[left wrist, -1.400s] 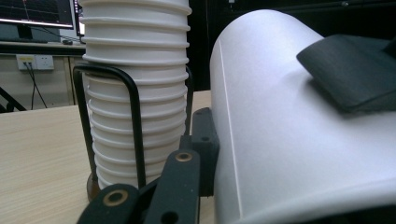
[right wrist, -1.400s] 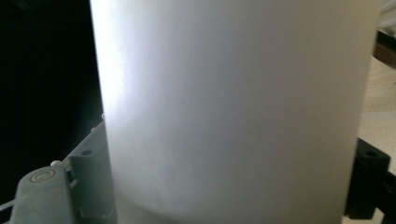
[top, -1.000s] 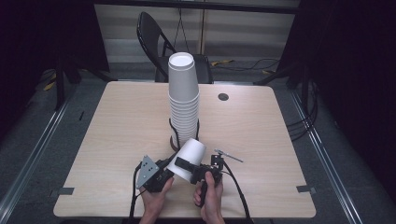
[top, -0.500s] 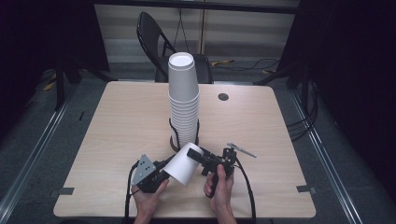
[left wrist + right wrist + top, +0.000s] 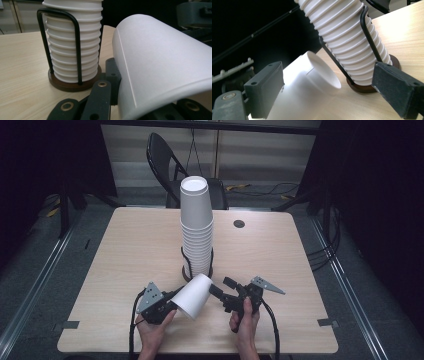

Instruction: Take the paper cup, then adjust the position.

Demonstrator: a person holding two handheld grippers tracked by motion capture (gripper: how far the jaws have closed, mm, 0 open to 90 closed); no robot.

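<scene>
A single white paper cup (image 5: 195,292) lies tilted, rim toward me and base pointing up-right, with my left gripper (image 5: 176,304) shut on it near the rim. In the left gripper view the cup (image 5: 160,70) sits between the black jaws. My right gripper (image 5: 221,286) is just right of the cup's base, open, with nothing between its jaws. Its own view shows the cup's base (image 5: 322,75) ahead of the spread right gripper (image 5: 329,75). A tall stack of white cups (image 5: 196,227) stands in a black wire holder (image 5: 77,50) on a brown base (image 5: 362,87) just beyond both grippers.
The wooden table (image 5: 135,250) has a dark round grommet (image 5: 239,224) at the back right. A black folding chair (image 5: 165,155) stands behind the far edge. Cables trail from both grippers toward the near edge.
My right gripper, which was at the cup's base, has let go and drawn back to the right with its jaws open. The left gripper keeps the cup, now tilted up toward the stack.
</scene>
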